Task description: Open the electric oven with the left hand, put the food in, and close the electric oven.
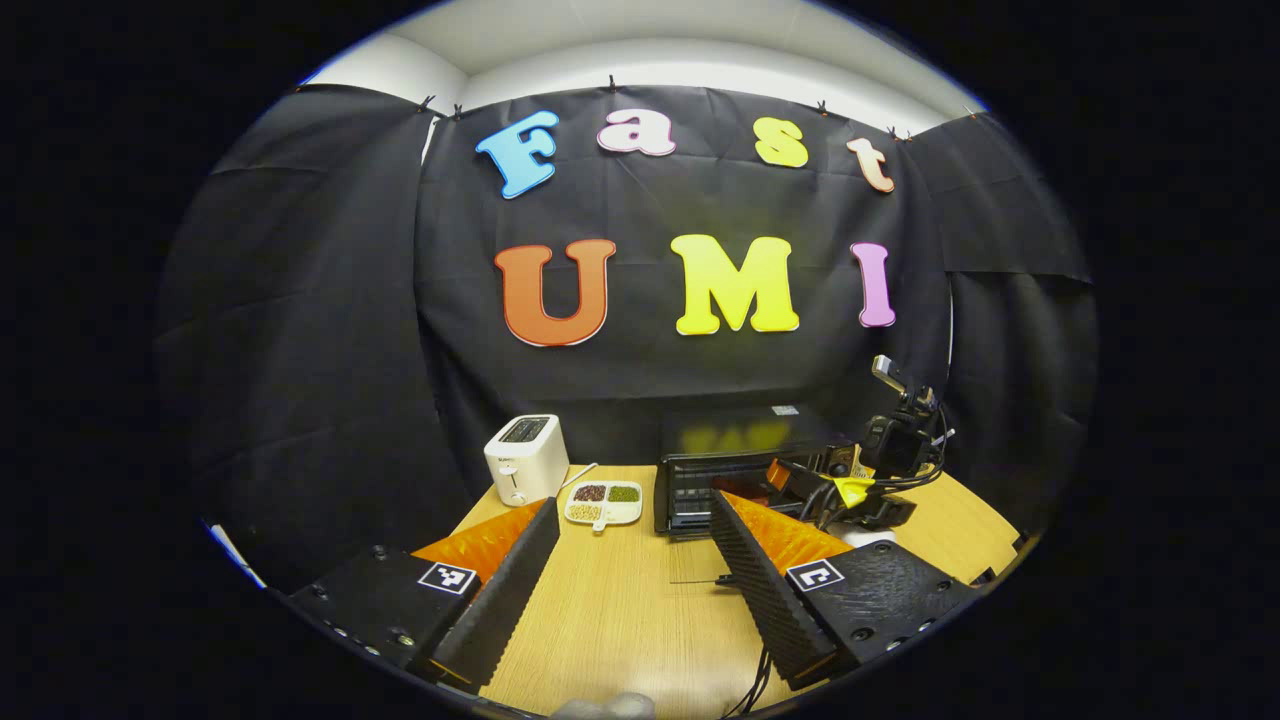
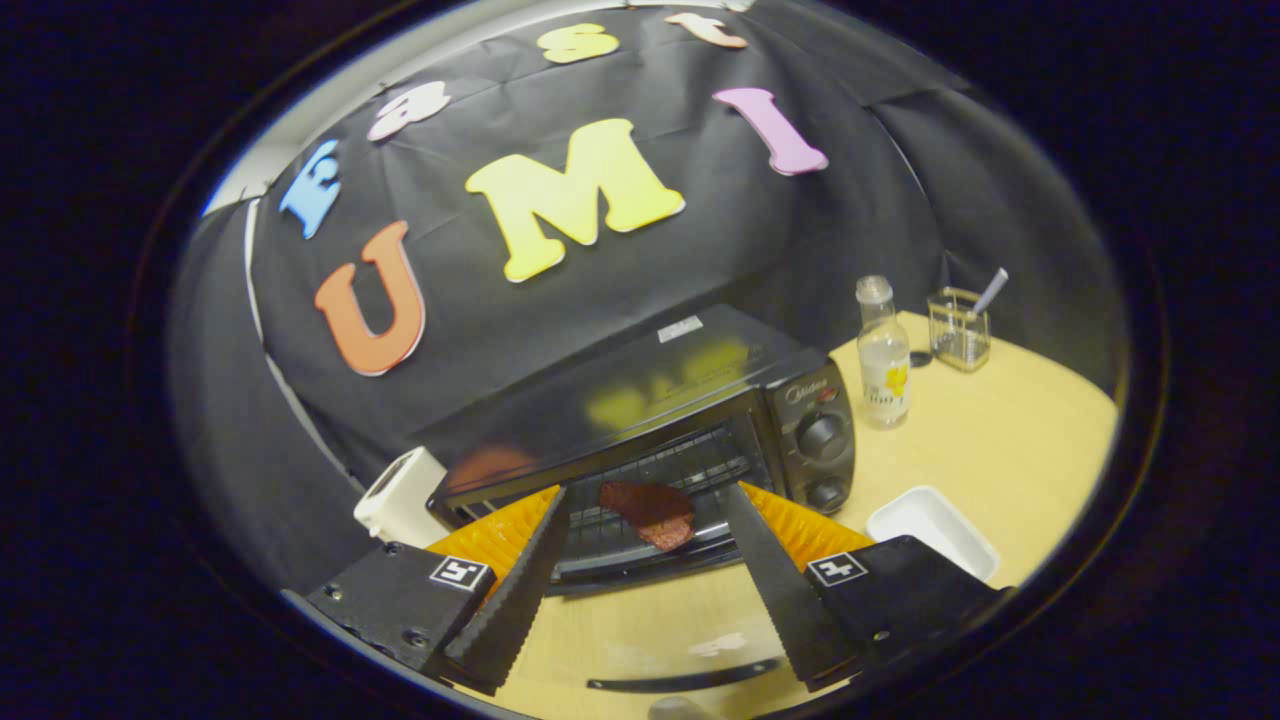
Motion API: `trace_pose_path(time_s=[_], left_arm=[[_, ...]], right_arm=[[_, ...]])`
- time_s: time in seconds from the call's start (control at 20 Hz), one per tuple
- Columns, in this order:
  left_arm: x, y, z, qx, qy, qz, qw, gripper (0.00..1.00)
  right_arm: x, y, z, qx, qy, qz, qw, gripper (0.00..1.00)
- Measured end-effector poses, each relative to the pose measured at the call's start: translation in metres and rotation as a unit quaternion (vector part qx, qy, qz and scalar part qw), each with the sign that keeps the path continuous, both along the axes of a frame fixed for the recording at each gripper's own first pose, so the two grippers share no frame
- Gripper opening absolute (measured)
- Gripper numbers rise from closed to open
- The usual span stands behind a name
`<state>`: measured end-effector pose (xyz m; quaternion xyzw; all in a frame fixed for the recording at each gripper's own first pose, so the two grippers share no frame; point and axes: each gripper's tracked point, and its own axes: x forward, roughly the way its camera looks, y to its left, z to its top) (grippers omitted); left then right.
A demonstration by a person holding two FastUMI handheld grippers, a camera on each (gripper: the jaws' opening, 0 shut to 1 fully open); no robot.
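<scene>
In the left gripper view, the left gripper hangs above the wooden bench, its two black ribbed fingers spread wide with nothing between them but bare wood. Beyond the fingers stands the electric oven, the landmark here, at the back of the bench against the black cloth. Just left of the oven lies a small white divided dish with dark, green and pale fillings, and left of that a white toaster. In front of the oven's right end, the right gripper reaches toward its front, with a camera mounted on top.

In the right gripper view, the right gripper also stands wide open, holding nothing. Straight ahead, the oven's door is down and the food, a flat reddish-brown piece, lies on the wire rack at the front of the oven's mouth, apart from both fingers. On the bench to the right of the oven sits an empty white tray. Farther back, beside the oven's knob panel, stands a clear bottle, and beyond it a clear cup with a stick in it.
</scene>
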<state>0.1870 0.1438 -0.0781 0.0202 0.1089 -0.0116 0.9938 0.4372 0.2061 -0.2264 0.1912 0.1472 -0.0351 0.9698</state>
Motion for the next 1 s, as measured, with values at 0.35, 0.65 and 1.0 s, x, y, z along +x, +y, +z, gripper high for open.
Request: trace_pose_path(time_s=[0.35, 0.65, 1.0], left_arm=[[-0.016, -0.020, -0.008, -0.021, -0.032, 0.003, 0.999, 0.97], [-0.038, -0.052, -0.030, -0.010, -0.012, 0.044, 0.999, 0.97], [-0.034, -0.120, -0.081, 0.010, 0.023, 0.056, 0.998, 0.97]], right_arm=[[-0.125, -0.077, 0.092, -0.136, -0.030, 0.048, 0.989, 1.00], [-0.222, -0.165, 0.149, -0.130, -0.071, 0.054, 0.988, 0.96], [-0.280, -0.259, 0.163, -0.159, -0.081, 0.052, 0.983, 0.96]])
